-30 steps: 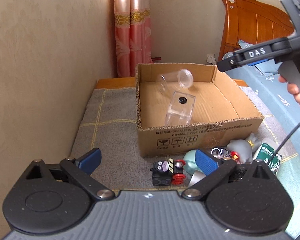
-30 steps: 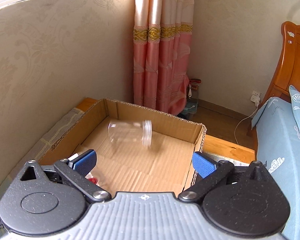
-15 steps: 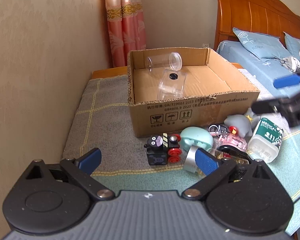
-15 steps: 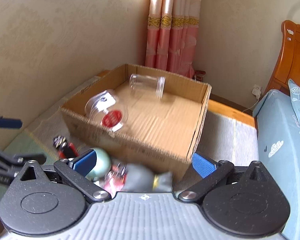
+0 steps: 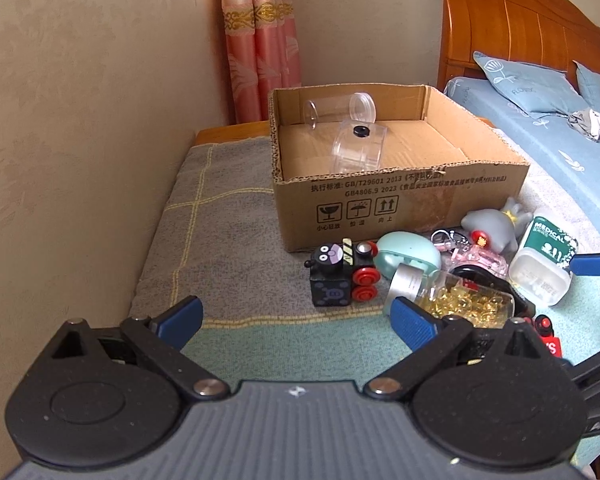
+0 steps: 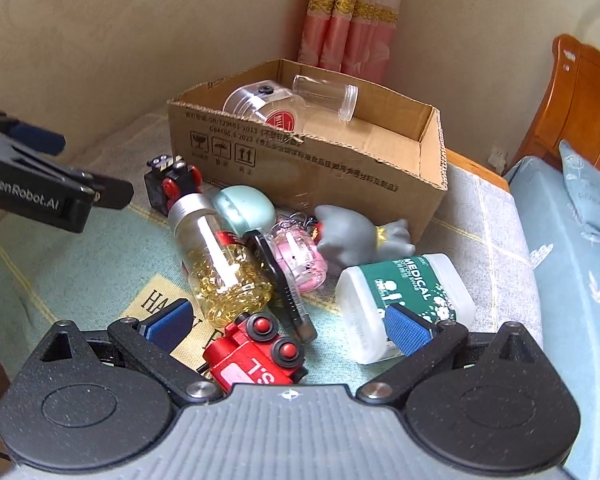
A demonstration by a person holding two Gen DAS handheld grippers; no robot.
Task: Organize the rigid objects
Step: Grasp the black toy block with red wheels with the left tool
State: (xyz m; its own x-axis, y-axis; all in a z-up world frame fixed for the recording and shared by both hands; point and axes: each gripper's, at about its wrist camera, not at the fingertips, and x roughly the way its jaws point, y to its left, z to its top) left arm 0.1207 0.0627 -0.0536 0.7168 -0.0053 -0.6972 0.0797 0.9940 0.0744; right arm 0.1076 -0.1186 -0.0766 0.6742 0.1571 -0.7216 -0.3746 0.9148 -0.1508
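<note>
Cardboard box point(image 5: 400, 208), open-topped, printed handling symbols on its front wall, standing on a blanket-covered surface point(image 5: 228, 216) beside the wall. Inside it: two clear plastic jars lying on their sides, one with a clear screw lid point(image 5: 340, 108) against the far wall, one with a small black knob point(image 5: 358, 148) nearer the front. In front of the box, a loose cluster, several items touching: black toy locomotive point(image 5: 340, 276) with red wheels; mint-green domed case point(image 5: 408, 252); bottle of yellow capsules point(image 6: 220, 264) with silver cap, on its side; pink translucent keychain toy point(image 6: 296, 256); grey rubber figure point(image 6: 352, 232); white tub point(image 6: 404, 300) with green "MEDICAL" label, on its side; red toy train car point(image 6: 256, 356), nearest the right gripper. Left gripper point(image 5: 296, 316): jaws spread wide, holding nothing, near the black locomotive. Right gripper point(image 6: 288, 320): jaws wide apart, empty, above the red car and white tub.
</note>
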